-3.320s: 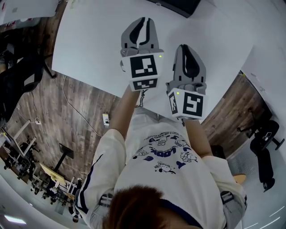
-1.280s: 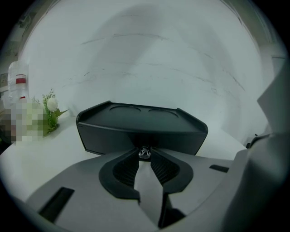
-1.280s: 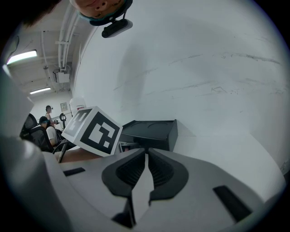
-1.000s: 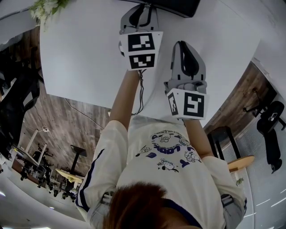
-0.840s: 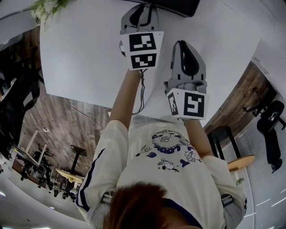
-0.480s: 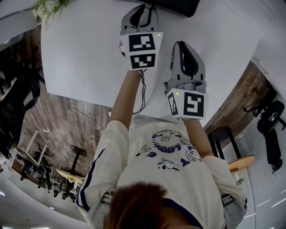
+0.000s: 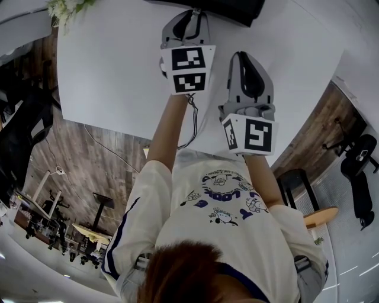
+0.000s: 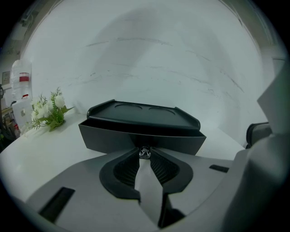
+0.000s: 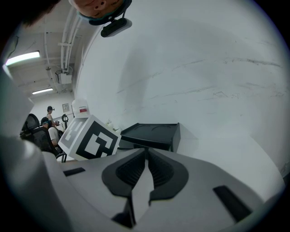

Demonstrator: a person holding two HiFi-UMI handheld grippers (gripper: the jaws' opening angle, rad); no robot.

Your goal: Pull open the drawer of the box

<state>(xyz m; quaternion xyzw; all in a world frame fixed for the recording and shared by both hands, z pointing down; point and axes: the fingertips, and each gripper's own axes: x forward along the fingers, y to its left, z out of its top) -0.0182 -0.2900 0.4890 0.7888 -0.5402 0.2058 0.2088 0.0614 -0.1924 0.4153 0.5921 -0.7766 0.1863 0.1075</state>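
Black box (image 7: 228, 8) sits at far edge of white table (image 7: 118, 71) in head view; L gripper (image 7: 190, 13) at its front, R gripper (image 7: 243, 56) further back, apart from box. Left gripper view: jaws pinched on small metal knob (image 8: 144, 153) of drawer (image 8: 113, 138). Right gripper view: jaws closed together, empty.

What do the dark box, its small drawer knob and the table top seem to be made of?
The box looks like dark grey moulded plastic with a matt finish: rounded edges and a soft, even sheen. The knob seems to be metal or faceted glass; it glints brightly but is too small to settle. The table looks like smooth white laminate, plain and without grain.
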